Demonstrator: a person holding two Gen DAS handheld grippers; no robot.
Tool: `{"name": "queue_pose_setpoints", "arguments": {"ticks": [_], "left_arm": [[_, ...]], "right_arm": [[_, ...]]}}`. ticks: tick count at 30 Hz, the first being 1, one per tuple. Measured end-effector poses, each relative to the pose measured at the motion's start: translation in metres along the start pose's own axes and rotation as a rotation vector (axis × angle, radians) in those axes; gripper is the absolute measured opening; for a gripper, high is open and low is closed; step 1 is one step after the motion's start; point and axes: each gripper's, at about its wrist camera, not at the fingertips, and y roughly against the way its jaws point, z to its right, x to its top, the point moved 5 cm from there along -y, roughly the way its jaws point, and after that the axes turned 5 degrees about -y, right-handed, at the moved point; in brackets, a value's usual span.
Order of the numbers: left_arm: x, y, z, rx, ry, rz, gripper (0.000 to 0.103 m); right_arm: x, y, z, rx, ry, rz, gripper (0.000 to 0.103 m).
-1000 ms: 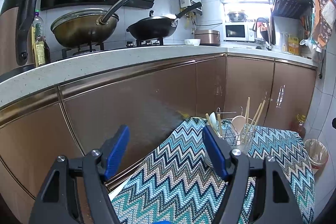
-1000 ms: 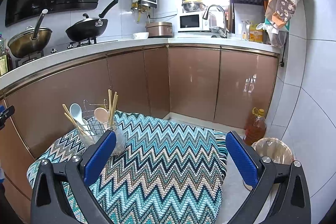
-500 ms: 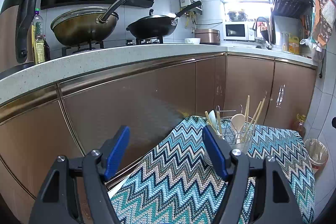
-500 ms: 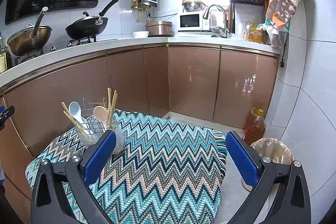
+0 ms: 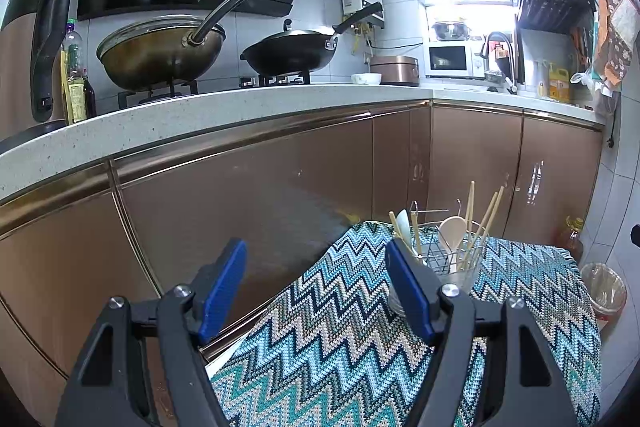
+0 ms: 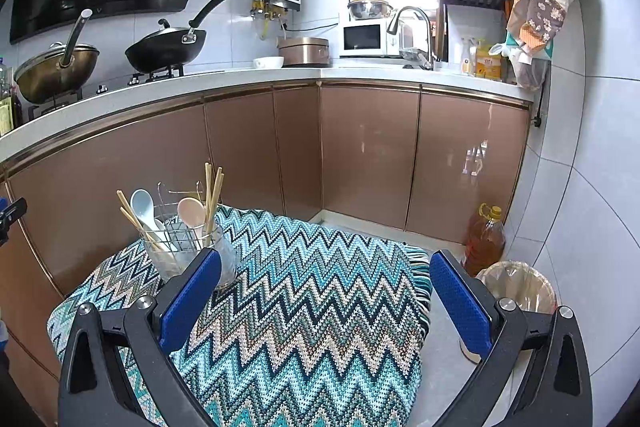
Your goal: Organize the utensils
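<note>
A wire utensil holder (image 5: 444,259) (image 6: 180,235) with clear glass cups stands on a small table under a zigzag cloth (image 5: 360,331) (image 6: 304,291). Wooden chopsticks (image 6: 212,193), a pale blue spoon (image 6: 143,206) and a pink spoon (image 6: 191,211) stick up out of it. In the left wrist view the chopsticks (image 5: 486,223) and a cream spoon (image 5: 451,229) show just beyond the right finger. My left gripper (image 5: 316,287) is open and empty, near the cloth's left edge. My right gripper (image 6: 326,299) is open wide and empty above the cloth, the holder behind its left finger.
Brown cabinet doors (image 6: 368,151) under a white counter (image 5: 200,119) wrap round the far side. Two woks (image 5: 160,51) (image 5: 292,53) sit on the stove. On the floor at right stand an oil bottle (image 6: 485,237) and a lined bin (image 6: 520,287).
Both views have shifted only slightly; the holder sits a little lower in the right wrist view. Both grippers stay open and empty.
</note>
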Motion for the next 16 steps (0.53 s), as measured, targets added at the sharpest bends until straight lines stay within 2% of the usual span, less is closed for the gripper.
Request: {"name": "queue_pose_setpoints", "arguments": {"ticks": [16], "left_arm": [[-0.0029, 0.0026, -0.0018, 0.025, 0.009, 0.005, 0.070]], "right_arm": [[-0.0012, 0.0001, -0.0012, -0.001, 0.005, -0.003, 0.102]]}}
